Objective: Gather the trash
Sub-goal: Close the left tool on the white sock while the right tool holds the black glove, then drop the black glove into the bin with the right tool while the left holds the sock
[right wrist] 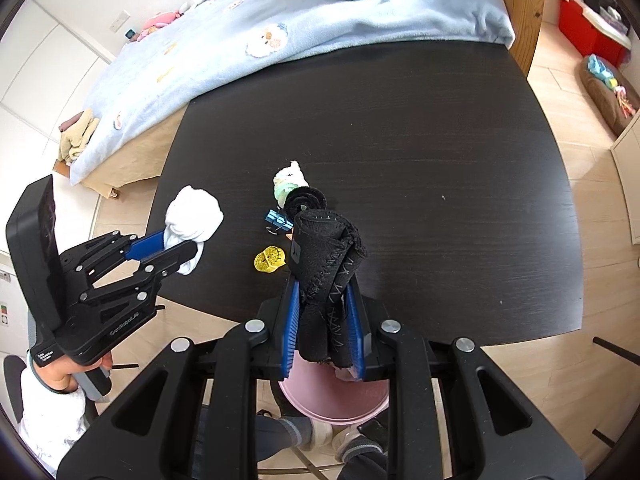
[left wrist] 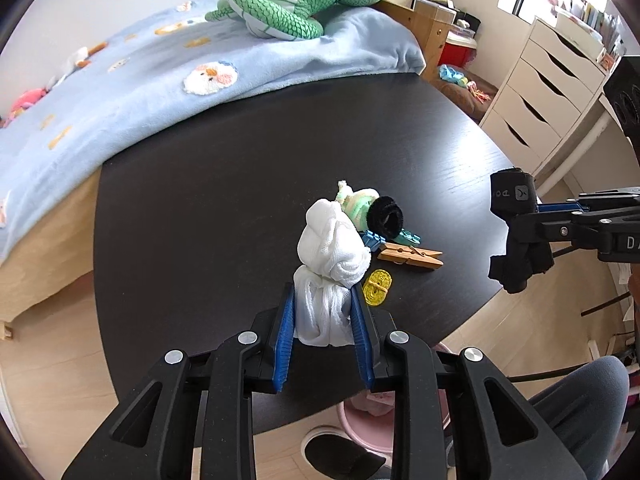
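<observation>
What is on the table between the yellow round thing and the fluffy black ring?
In the left wrist view, a wooden clothespin and a blue plastic clip lie between the flat yellow coil and the fuzzy black ring on the dark table.

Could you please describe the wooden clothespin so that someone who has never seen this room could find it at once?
Start at the dark table beside the blue-blanketed bed. Near its middle lies a small cluster of odds and ends; the wooden clothespin lies flat there, just beyond the yellow coil. It is the only bare-wood piece.
</observation>
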### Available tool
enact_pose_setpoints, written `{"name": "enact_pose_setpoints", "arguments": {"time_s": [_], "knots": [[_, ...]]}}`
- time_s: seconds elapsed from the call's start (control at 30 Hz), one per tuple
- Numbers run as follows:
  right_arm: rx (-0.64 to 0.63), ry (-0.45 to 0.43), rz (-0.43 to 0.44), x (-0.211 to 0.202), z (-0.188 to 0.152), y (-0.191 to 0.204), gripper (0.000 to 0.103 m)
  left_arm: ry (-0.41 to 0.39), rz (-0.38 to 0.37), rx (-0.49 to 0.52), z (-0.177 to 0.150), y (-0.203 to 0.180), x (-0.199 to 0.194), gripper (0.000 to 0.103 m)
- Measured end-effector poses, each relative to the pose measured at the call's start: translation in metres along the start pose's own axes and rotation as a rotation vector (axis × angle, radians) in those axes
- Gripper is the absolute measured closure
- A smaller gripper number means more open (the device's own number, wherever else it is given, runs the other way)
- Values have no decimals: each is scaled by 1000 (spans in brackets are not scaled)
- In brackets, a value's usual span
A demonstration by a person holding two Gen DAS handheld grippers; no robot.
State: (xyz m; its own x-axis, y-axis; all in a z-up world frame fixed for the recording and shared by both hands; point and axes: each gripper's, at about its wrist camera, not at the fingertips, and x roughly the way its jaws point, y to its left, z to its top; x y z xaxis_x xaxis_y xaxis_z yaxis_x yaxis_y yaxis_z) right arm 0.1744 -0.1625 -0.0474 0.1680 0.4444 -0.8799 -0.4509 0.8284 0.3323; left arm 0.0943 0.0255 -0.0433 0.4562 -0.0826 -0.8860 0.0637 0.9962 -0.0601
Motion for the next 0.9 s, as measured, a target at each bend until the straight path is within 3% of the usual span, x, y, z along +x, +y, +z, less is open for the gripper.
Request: {"name": "enact_pose_setpoints", "arguments": {"time_s": [0.53,0.9], "knots": [[-150,-111,-35,-53,-65,32,81,-149,-16,-2,-43,-36,-70,77],[-217,-117,-26,-64,-106,50,81,-186,-29,22,-71,-60,-89,77]]}}
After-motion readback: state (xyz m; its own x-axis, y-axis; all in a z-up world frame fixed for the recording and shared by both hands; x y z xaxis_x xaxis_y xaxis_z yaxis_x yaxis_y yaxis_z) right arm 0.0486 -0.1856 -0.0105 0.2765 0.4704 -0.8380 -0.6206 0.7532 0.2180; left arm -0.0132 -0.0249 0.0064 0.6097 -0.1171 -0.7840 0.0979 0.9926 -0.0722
